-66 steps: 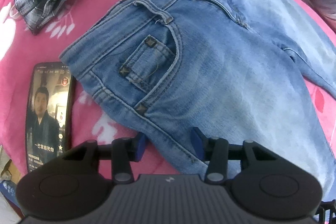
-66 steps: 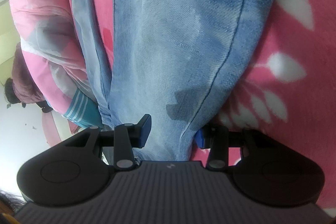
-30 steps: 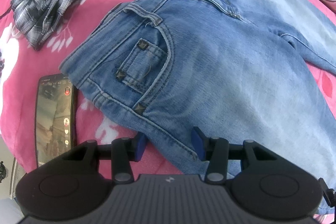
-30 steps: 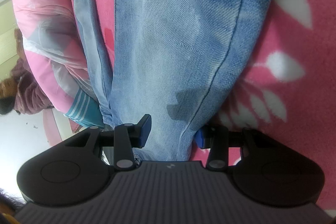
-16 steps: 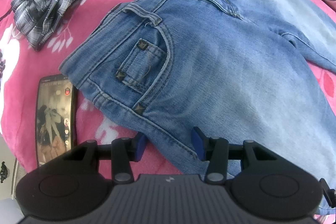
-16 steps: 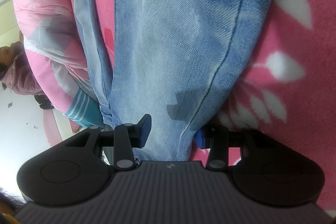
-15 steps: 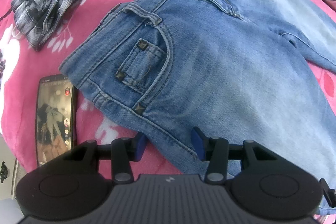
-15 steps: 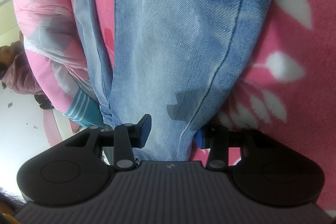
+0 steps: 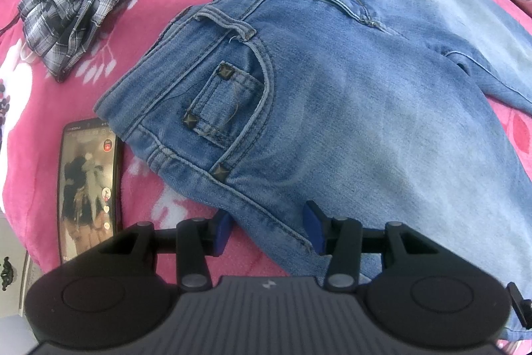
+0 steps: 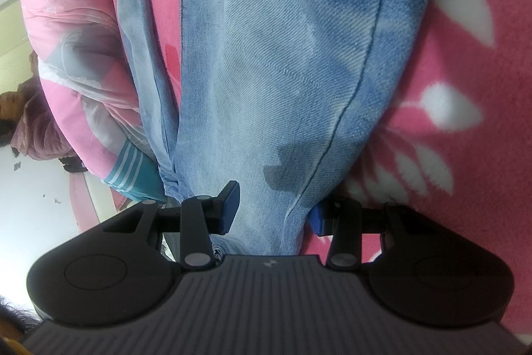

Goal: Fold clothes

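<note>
At the bottom of the left wrist view, your left gripper (image 9: 267, 230) is spread wide. Its two blue pads sit on each side of the side seam of the jeans (image 9: 332, 95), and they are not squeezing it. The left pad is over the pink blanket (image 9: 43, 108), and the right pad is over the denim.

Just past that, at the left of the frame, a phone (image 9: 88, 188) lies flat on the blanket beside the waistband, with its screen lit. The jeans fill the middle and right of the frame, front side up, with the small pocket in the middle. In the upper left a checked shirt (image 9: 79, 2) lies in a crumpled heap.

At the bottom of the right wrist view, your right gripper (image 10: 272, 205) is wide too. A jeans leg (image 10: 282, 55) runs up between its pads to the top of the frame. I cannot tell if the pads touch it. A pink quilt (image 10: 66, 5) is bunched at the left.
</note>
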The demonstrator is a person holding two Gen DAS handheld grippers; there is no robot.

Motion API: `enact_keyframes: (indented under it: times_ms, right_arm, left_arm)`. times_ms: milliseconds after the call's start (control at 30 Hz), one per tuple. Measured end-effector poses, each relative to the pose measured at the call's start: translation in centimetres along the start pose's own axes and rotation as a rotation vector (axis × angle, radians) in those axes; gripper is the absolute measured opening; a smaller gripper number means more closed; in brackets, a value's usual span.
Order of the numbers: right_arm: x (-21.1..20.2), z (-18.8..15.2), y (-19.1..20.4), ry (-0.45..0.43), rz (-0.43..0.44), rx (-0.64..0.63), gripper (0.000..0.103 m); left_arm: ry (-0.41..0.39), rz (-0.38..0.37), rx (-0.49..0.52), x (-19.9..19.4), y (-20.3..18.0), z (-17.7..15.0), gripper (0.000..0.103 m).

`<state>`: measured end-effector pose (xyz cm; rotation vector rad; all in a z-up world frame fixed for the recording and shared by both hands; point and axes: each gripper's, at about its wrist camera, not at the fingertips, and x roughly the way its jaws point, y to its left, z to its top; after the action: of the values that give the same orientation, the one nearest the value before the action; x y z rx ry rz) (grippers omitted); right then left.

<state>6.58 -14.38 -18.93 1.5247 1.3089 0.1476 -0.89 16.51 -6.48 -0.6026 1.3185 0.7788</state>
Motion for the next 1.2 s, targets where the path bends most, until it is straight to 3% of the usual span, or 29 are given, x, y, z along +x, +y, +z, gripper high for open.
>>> enact_keyframes:
  times_ms: [967, 1200]
  right_arm:
    - [-0.7, 0.1, -0.5, 0.01, 0.008, -0.009, 0.04]
    - [-1.1, -0.2, -0.1, -0.014, 0.029, -0.034, 0.037]
  left_arm:
    - [-0.017, -0.014, -0.012, -1.0, -1.5, -0.2, 0.049]
    - [-0.084, -0.043, -0.031, -2.0, -0.8, -1.3, 0.041]
